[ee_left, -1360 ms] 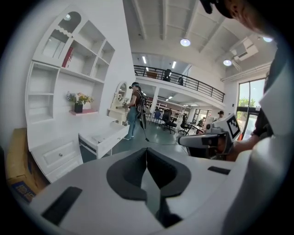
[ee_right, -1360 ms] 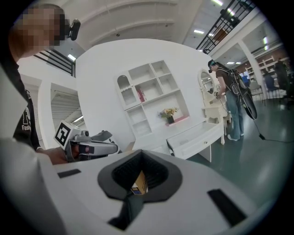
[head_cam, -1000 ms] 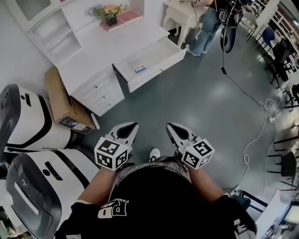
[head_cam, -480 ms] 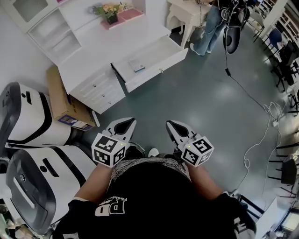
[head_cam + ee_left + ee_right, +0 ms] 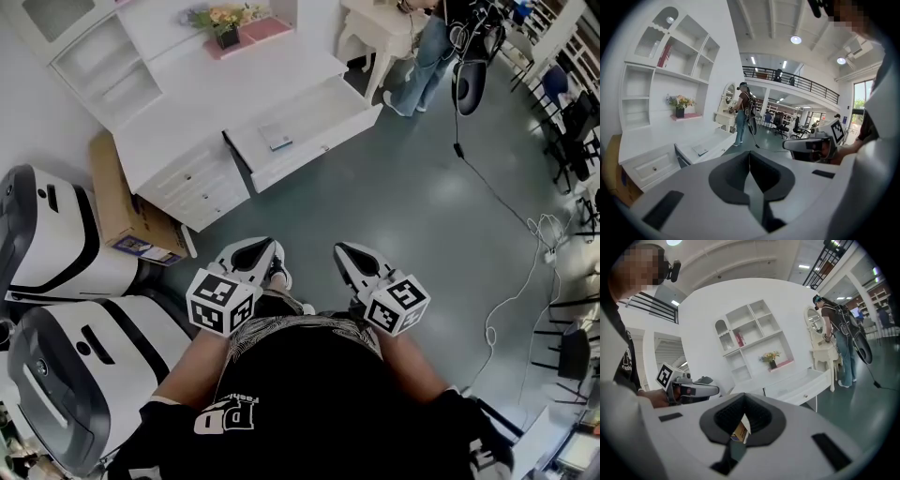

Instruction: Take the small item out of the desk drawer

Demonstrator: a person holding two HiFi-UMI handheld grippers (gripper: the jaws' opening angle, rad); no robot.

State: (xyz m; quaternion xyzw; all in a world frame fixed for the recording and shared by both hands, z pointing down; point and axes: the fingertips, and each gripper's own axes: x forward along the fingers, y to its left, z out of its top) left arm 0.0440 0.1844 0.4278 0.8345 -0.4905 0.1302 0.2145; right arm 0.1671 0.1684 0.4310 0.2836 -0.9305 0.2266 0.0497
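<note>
My left gripper (image 5: 749, 155) has its jaws pressed together, their dark ribbed pads meeting along one thin seam, with nothing between them. My right gripper (image 5: 742, 404) looks shut as well. It holds nothing, and a cardboard box (image 5: 127, 202) far behind it shows through a sliver in the pad hollow.

From the head view both grippers, left (image 5: 263, 248) and right (image 5: 344, 251), are smooth white shells tapering to points. Each carries a cube with black-and-white square markers at its rear (image 5: 222, 305). I hold them side by side and a little apart, low in front of my waist, tips aimed forward over the floor (image 5: 422, 206). My bare forearms (image 5: 192, 370) are tucked in close from short black sleeves.

The floor is glossy grey-green. Ahead stands the white desk (image 5: 211, 103), flat-topped, with panelled side drawers bearing small round knobs. Its wide drawer (image 5: 314, 152) is pulled open, and the small item (image 5: 277, 139), flat, rectangular and pale, lies inside on the bottom, well apart from both grippers.

A dark pot of flowers (image 5: 223, 28) stands on a pink shelf at the back of the desk, below open white shelves (image 5: 103, 70). The brown box leans at the desk's left end, beside two rounded white machines (image 5: 56, 248) with black bands. A person in jeans (image 5: 422, 47) stands beyond the desk at a small white table.
</note>
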